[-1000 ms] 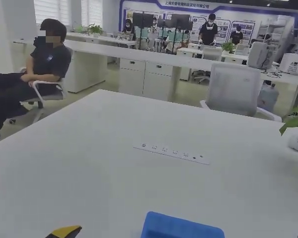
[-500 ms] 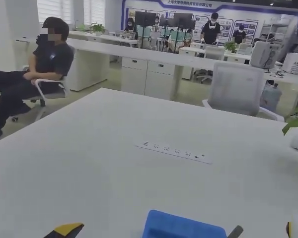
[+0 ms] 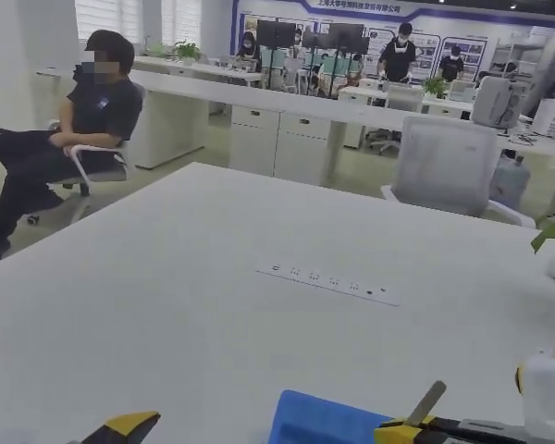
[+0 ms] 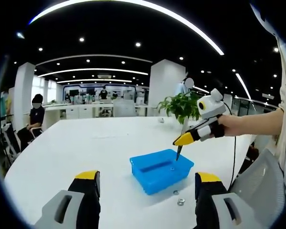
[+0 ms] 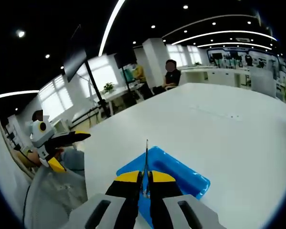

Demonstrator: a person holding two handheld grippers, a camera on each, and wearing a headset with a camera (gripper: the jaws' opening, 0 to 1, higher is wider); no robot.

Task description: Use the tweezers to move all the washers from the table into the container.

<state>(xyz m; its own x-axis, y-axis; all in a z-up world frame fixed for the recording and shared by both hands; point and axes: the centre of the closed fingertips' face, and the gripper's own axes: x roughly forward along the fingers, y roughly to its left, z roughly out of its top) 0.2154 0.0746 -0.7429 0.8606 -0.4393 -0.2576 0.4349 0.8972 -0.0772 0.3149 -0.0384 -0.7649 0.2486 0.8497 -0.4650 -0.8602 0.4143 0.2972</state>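
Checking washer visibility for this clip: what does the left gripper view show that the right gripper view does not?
Left gripper view: two washers on the table just beside the container, and the left tool's own jaws spread wide. Right gripper view: the right tool seen from behind, its jaws shut on the tweezers. Both: the blue container, the tweezers over it, and the white table.
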